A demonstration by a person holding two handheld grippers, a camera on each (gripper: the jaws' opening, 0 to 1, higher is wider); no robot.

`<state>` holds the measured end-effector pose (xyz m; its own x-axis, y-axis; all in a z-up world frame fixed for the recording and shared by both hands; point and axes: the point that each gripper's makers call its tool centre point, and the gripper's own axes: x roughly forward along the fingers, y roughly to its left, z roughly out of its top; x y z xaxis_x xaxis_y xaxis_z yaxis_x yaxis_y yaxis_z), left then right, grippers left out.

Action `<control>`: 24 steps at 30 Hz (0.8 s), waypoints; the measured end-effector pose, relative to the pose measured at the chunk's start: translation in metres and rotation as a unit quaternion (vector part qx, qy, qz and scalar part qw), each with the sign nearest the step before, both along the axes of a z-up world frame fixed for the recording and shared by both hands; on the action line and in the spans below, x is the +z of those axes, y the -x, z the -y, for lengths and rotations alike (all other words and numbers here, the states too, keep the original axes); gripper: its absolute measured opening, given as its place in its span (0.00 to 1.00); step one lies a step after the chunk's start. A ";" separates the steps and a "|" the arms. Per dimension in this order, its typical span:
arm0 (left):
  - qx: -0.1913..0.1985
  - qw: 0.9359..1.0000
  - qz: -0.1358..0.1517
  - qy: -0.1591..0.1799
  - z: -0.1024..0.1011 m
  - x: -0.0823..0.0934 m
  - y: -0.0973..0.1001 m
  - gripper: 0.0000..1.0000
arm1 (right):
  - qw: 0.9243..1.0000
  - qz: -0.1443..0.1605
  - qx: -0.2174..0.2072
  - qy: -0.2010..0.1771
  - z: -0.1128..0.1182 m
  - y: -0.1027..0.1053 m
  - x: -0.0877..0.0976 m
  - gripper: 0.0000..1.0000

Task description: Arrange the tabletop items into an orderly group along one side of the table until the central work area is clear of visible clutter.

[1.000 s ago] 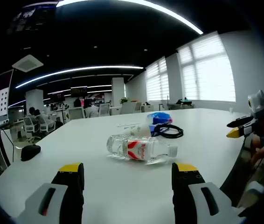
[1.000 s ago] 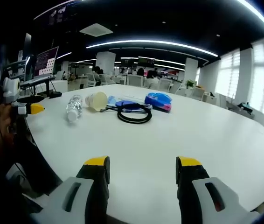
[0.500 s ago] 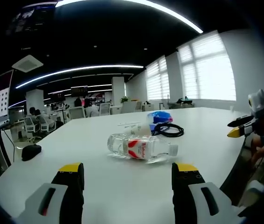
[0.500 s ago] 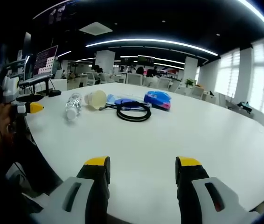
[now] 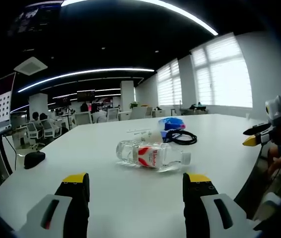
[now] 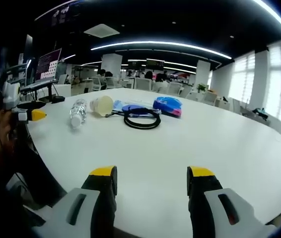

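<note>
Basically nothing has moved: water bottle (image 5: 153,155) and black cable (image 6: 142,121) lie unsorted on the tabletop (image 6: 190,144). Left tool (image 5: 136,186) and right tool (image 6: 151,179) stay spread, empty. Tidying not started.

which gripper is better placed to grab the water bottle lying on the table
Left, probably. The water bottle lies on its side just beyond the open left gripper. From the right gripper, also open, it lies far across the table, past the black cable.

Open-plan office: desk rows (image 6: 145,85), office chairs (image 5: 83,119), monitors (image 6: 48,63).
</note>
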<state>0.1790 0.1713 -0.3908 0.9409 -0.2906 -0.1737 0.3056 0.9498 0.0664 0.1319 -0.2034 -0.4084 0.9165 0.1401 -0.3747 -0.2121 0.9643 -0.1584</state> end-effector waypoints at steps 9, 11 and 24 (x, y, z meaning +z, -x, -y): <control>0.002 1.000 0.003 0.002 0.000 0.001 -0.001 0.76 | 1.000 -0.003 -0.001 0.001 0.001 0.001 -0.001 0.54; 0.002 1.000 0.002 0.002 0.000 0.001 -0.001 0.76 | 1.000 -0.003 -0.003 0.001 0.002 0.001 -0.001 0.54; 0.000 1.000 0.001 -0.001 0.002 0.000 -0.001 0.76 | 1.000 -0.006 -0.004 0.001 0.004 0.003 -0.002 0.54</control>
<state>0.1795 0.1693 -0.3909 0.9409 -0.2913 -0.1728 0.3064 0.9494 0.0681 0.1292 -0.2075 -0.4102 0.9133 0.1316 -0.3853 -0.2059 0.9657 -0.1582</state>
